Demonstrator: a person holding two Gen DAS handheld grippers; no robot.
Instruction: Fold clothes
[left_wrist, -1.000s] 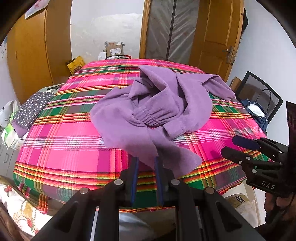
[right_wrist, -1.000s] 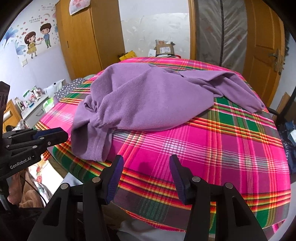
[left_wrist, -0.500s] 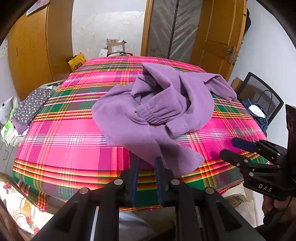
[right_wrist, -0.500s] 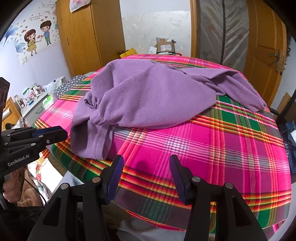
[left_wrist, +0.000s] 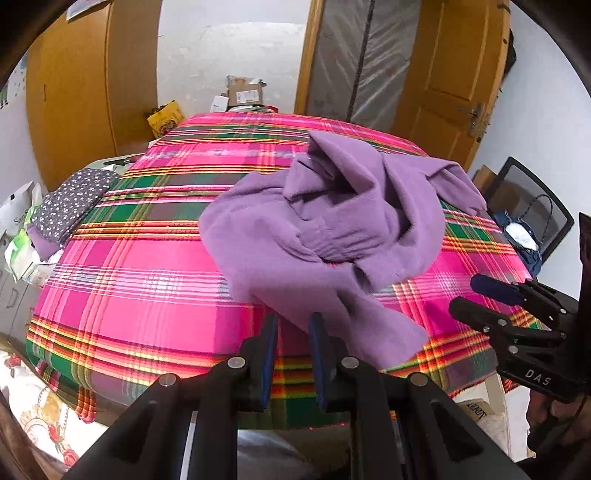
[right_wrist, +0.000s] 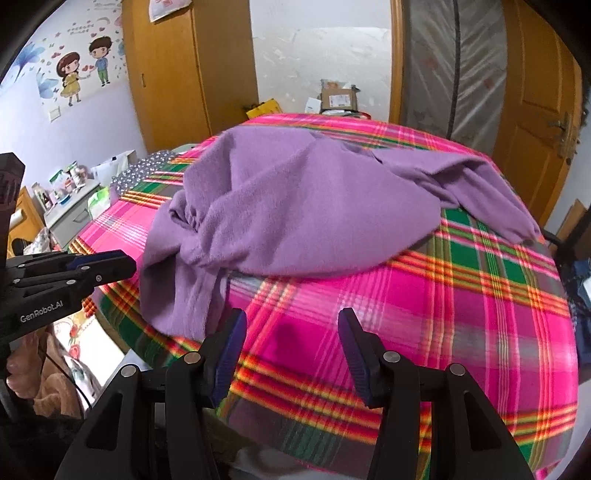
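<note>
Left gripper (left_wrist: 291, 326) held at the near edge of the plaid bedcover (left_wrist: 140, 295), narrow gap between the jaws, possibly brushing the purple garment (left_wrist: 332, 229) but pinching nothing. Garment crumpled mid-bed, one end trailing toward the near edge. Right gripper (right_wrist: 291, 326) spread wide, empty, over bare plaid.
</note>
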